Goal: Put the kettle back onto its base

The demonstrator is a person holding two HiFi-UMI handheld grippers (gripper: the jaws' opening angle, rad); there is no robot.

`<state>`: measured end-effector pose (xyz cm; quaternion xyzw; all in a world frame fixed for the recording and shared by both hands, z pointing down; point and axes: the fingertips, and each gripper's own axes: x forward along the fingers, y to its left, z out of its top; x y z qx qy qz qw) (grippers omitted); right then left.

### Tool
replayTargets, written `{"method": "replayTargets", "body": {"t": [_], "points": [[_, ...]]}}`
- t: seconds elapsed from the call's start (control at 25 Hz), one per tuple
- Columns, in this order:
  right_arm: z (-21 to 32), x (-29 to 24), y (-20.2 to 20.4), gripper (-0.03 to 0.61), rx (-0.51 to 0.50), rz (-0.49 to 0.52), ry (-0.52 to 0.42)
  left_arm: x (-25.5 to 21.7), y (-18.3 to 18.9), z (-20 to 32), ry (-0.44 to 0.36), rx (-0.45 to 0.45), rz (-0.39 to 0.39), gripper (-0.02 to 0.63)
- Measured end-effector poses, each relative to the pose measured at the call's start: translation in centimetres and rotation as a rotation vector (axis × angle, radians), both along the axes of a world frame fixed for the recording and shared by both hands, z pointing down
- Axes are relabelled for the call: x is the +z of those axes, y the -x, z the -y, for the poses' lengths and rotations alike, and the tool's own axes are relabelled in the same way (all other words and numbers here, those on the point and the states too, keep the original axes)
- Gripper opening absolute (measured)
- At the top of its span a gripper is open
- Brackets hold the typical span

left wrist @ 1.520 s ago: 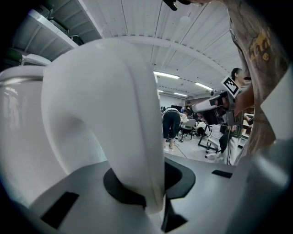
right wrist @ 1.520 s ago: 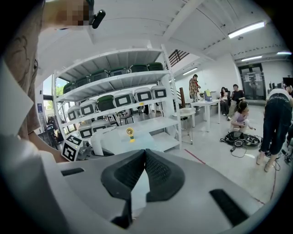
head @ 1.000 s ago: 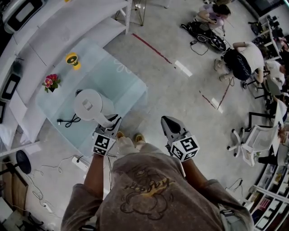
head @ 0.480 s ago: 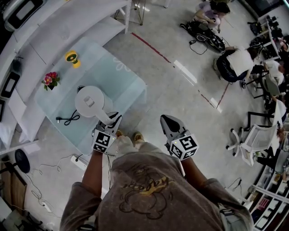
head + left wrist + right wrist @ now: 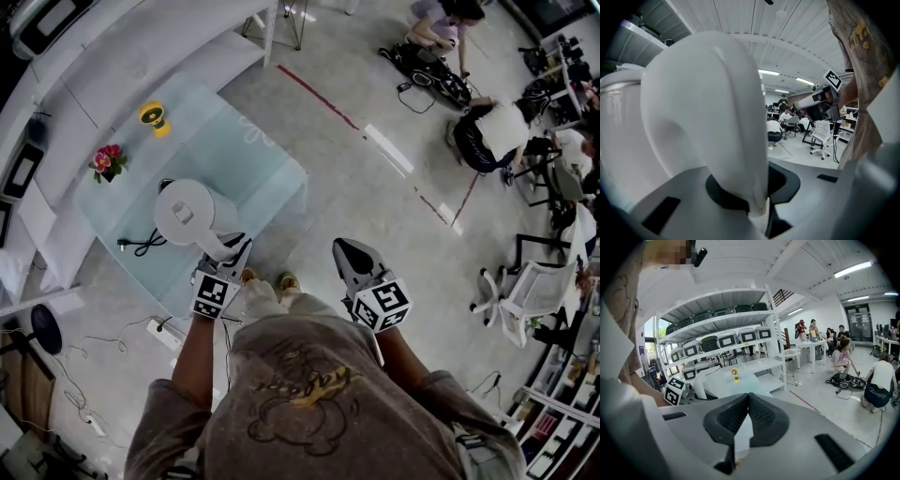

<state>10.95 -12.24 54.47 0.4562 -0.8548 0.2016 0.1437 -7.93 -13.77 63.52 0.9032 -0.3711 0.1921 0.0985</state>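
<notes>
In the left gripper (image 5: 231,249), kettle (image 5: 185,214) upright.

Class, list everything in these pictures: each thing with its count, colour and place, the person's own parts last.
kettle: one, white, over the table's near part
table: one, pale glass, left of the person
small fan: one, yellow, table's far end
flowers: one bunch, pink, table's left edge
cable: one, black, on the table beside the kettle
power strip: one, white, floor by the table
office chair: one, white, floor at right
left gripper: one, grey, shut on the kettle's handle
right gripper: one, grey, shut and empty, over the floor
</notes>
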Motion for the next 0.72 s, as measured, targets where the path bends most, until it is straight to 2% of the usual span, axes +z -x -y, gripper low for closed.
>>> {"method": "replayTargets", "body": {"t": [0.28, 0.72], "points": [[0.0, 0.0, -0.1, 0.0, 0.0, -0.002, 0.0, 0.0, -1.0, 0.2, -0.013, 0.024, 0.012, 0.077], [-0.2, 0.4, -1.1, 0.0, 0.012, -0.009, 0.015, 1.2, -1.1, 0.5, -0.01, 0.009, 0.03, 0.081]]}}
